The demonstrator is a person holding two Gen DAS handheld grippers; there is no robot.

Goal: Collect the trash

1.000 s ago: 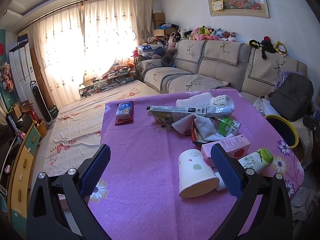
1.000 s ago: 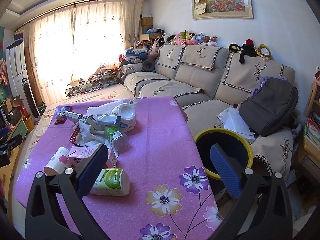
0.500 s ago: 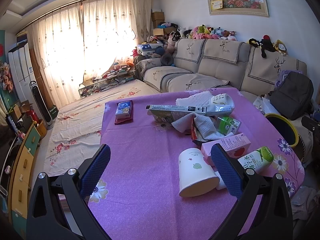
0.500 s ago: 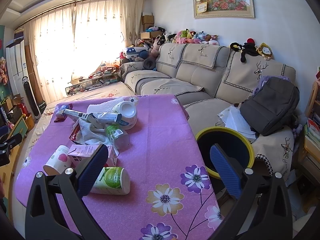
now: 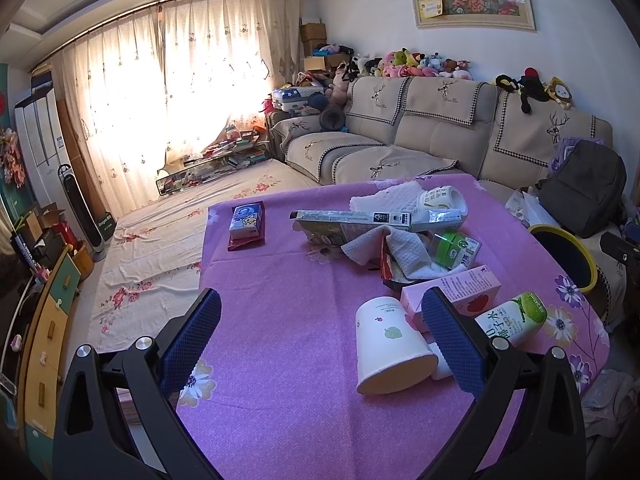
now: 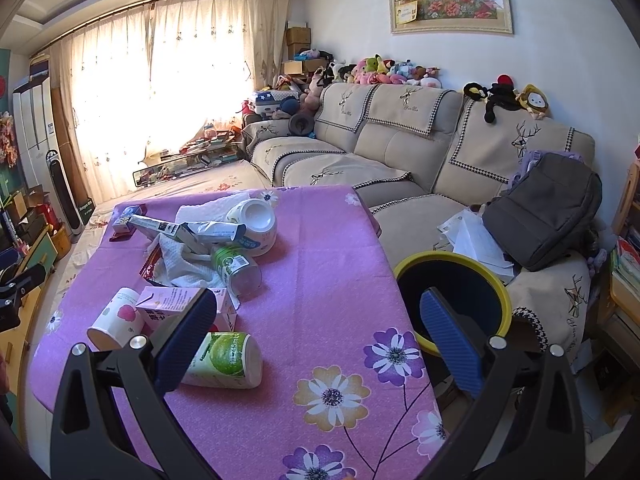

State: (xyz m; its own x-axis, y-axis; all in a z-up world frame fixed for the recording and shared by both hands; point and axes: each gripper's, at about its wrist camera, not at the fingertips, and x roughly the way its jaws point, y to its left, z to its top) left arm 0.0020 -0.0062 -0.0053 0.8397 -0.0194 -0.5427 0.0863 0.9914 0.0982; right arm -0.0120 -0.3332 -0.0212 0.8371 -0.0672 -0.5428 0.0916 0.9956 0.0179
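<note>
Trash lies on a purple flowered tablecloth (image 5: 280, 300): a tipped white paper cup (image 5: 390, 346), a pink carton (image 5: 452, 294), a green drink carton (image 5: 514, 318), a crumpled white cloth (image 5: 400, 246), a long flattened box (image 5: 352, 218), a green cup (image 5: 456, 248) and a white cup (image 5: 442, 200). My left gripper (image 5: 320, 336) hangs open above the near table edge, the paper cup just inside its right finger. My right gripper (image 6: 316, 340) is open over the table's right edge, with the green drink carton (image 6: 224, 360) by its left finger. A yellow-rimmed bin (image 6: 452, 296) stands right of the table.
A tissue pack (image 5: 246, 222) lies on a red wrapper at the table's far left. A beige sofa (image 6: 400, 160) with a grey backpack (image 6: 544, 216) and loose papers runs behind the table and bin. Drawers (image 5: 44, 340) line the left wall.
Both views shift only slightly; the right gripper has eased a little forward toward the table. Nothing on the table has moved.
</note>
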